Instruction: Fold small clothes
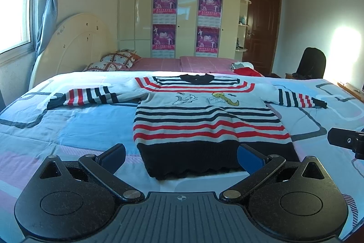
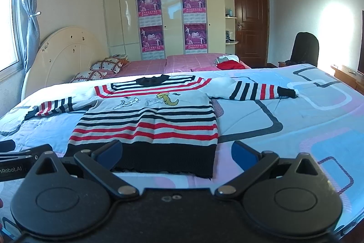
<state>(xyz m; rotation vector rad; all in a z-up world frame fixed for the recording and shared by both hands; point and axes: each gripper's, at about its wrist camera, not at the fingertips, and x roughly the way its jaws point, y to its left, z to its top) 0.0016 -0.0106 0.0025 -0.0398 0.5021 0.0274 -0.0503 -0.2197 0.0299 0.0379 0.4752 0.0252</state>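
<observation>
A small striped sweater point(image 1: 204, 120) lies flat and face up on the bed point(image 1: 68, 129), spread over a quilt printed in blue, pink and white blocks, its black collar toward the far side and its black hem nearest the cameras. Both sleeves are stretched straight out to the sides, each ending in a black cuff, and a cartoon print sits across the white chest band. In the left wrist view the left gripper point(image 1: 182, 157) fills the lower part of the frame with its jaws spread wide and nothing between them; the black hem lies in the gap, just beyond the blue-padded fingertips. In the right wrist view the right gripper point(image 2: 177, 152) is likewise wide open and empty, with the hem's right corner lying between and just ahead of its fingers, the sweater sitting left of centre in that frame. A pile of red and striped clothes point(image 2: 227, 63) rests well behind, on the pink sheet. A dark chair point(image 2: 304, 49) stands at the right by the brown door point(image 2: 250, 19).
</observation>
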